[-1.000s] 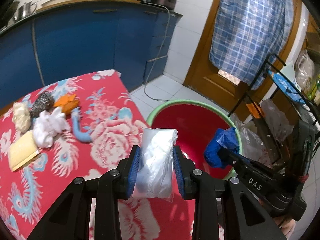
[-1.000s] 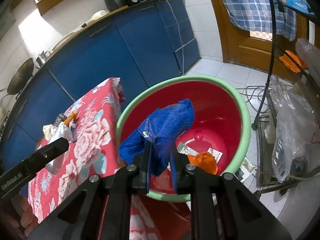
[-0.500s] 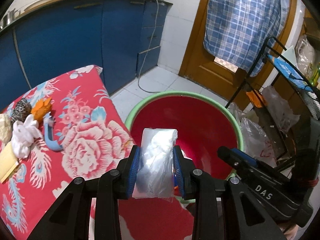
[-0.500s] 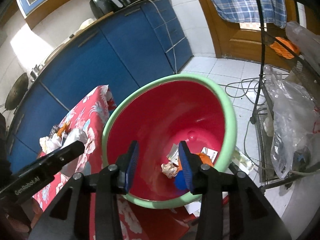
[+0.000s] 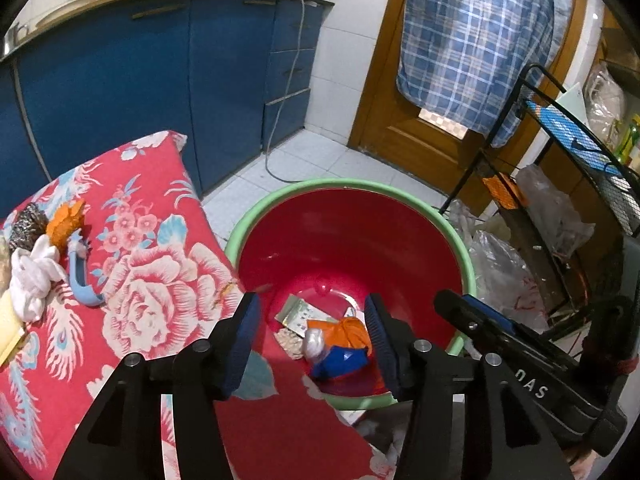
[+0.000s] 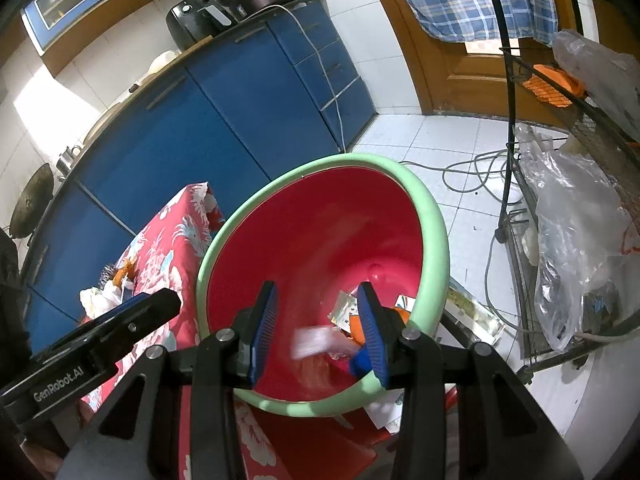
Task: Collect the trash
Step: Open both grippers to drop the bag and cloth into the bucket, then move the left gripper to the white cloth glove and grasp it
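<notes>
Two grippers, both over the bin, both empty.

Left wrist view: left gripper (image 5: 312, 322) hangs above the red bin (image 5: 466, 264), which has a green rim. Its fingers (image 5: 244, 336) have just been opening and now stand well apart, nothing between them. Bin bottom holds the clear plastic wad (image 5: 313, 340), touching an orange scrap (image 5: 346, 330) and the blue cloth (image 5: 340, 360), plus a paper packet (image 5: 298, 314) and a small crumpled bit (image 5: 290, 342). Worktop under a red floral cloth (image 5: 132, 280) sits left of the bin, edge just beside the rim. Trash remaining on it at far left: white crumpled tissue (image 5: 32, 276), light blue curved piece (image 5: 82, 276), orange peel-like scrap (image 5: 64, 224), steel scourer (image 5: 24, 226), yellow flat item (image 5: 8, 326) cut off by the frame. The right gripper (image 5: 452, 304) enters from the lower right, one finger tip over the rim.

Right wrist view: the right gripper's (image 6: 318, 312) fingers (image 6: 266, 328) are partly apart and hold nothing; they have just been opening. Below them in the bin (image 6: 434, 240): a white motion-blurred piece (image 6: 314, 340), the blue cloth (image 6: 360, 360) mostly hidden behind the right finger, and paper scraps (image 6: 344, 310). The left gripper (image 6: 160, 306) shows at lower left, over the floral cloth (image 6: 172, 240). Tissue (image 6: 100, 294) is visible behind it.
</notes>
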